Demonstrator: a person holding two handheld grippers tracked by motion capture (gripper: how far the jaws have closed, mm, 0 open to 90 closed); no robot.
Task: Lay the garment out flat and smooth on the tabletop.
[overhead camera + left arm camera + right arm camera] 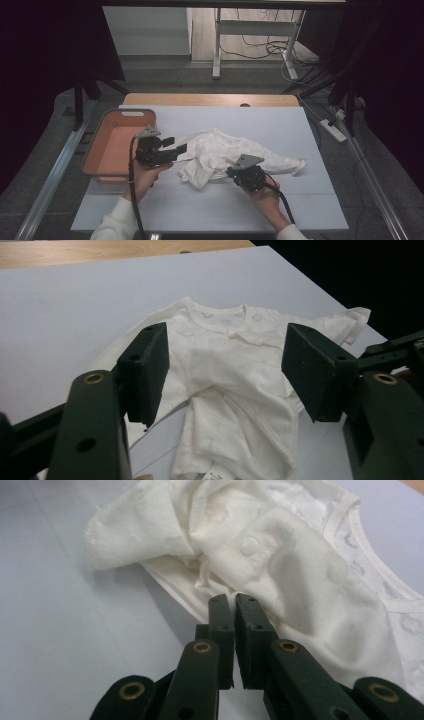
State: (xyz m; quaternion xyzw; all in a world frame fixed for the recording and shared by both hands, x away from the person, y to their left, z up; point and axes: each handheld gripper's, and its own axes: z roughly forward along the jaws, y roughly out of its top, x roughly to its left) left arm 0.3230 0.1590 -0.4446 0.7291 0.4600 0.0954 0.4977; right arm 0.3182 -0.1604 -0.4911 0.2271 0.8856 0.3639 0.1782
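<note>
A crumpled white baby shirt lies in the middle of the white table cover. My left gripper hovers at the shirt's left edge. In the left gripper view its jaws stand wide open, with the shirt and its neckline beyond them and nothing between the pads. My right gripper sits at the shirt's near edge. In the right gripper view the jaws are closed together, and a fold of the shirt bunches at their tips, just below a snap button.
An orange basin with a grey rim stands at the table's left side, just beyond my left hand. The wooden table edge runs along the far side. A power strip and cables lie on the floor to the right.
</note>
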